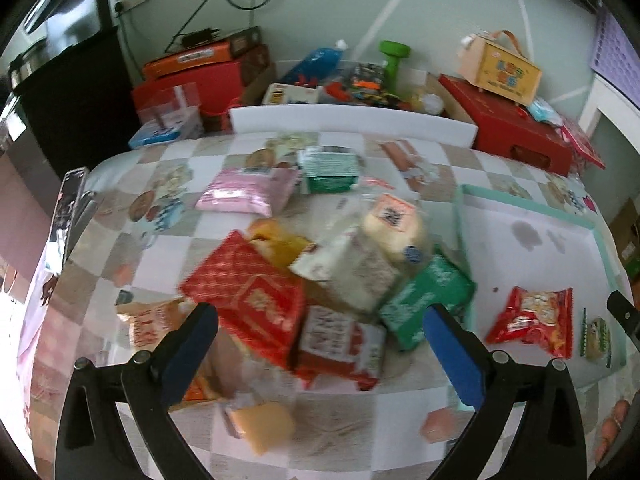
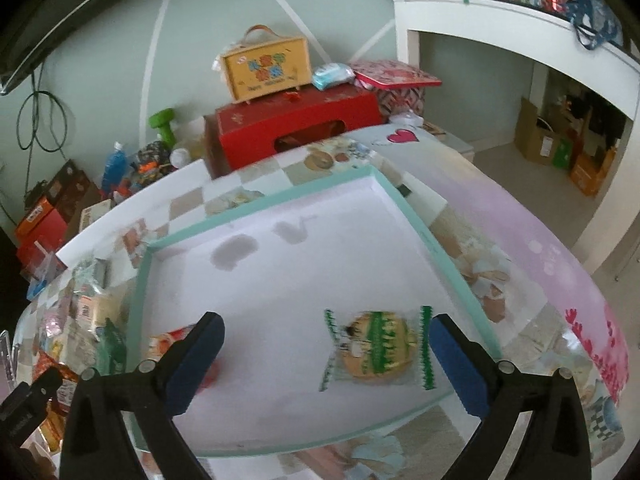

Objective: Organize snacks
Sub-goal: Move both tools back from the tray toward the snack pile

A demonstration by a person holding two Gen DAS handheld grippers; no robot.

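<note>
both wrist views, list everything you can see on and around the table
shallow tray with mint-green rim: one, white inside, right part of table
round snack in green-striped clear wrapper: one, in tray
red snack packet: one, in tray
heap of mixed snack packets: several, red, green, white, yellow, left of tray
pink packet: one, behind heap
red cardboard box: one, behind table
yellow carry case: one, on red box
left tool: open, over heap
right tool: open, over tray

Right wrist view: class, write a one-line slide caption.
Open right tongs hover over a green-wrapped round snack lying in the mint-rimmed tray.
</note>
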